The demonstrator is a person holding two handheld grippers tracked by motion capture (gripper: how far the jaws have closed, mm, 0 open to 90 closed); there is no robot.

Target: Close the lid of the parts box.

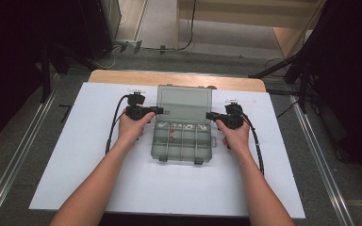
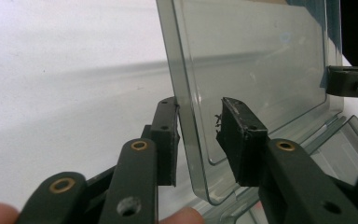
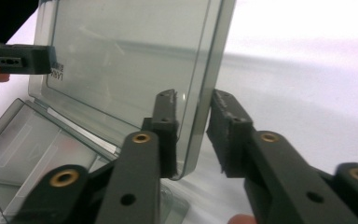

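A clear grey plastic compartment box (image 1: 181, 149) sits mid-table with its lid (image 1: 185, 99) standing up at the back. My left gripper (image 1: 159, 110) straddles the lid's left side edge. In the left gripper view the lid (image 2: 261, 60) runs between the jaws of the left gripper (image 2: 198, 126); one pad touches its rim and the other stands off it. My right gripper (image 1: 209, 115) straddles the lid's right side edge. In the right gripper view the lid (image 3: 135, 56) runs between the jaws of the right gripper (image 3: 193, 126), with a thin gap at the outer pad.
The box's compartments hold a few small parts, one of them red (image 1: 172, 136). A white sheet (image 1: 89, 165) covers the wooden table (image 1: 122, 76). Two small labels lie behind the grippers. Dark stands and cables flank the table.
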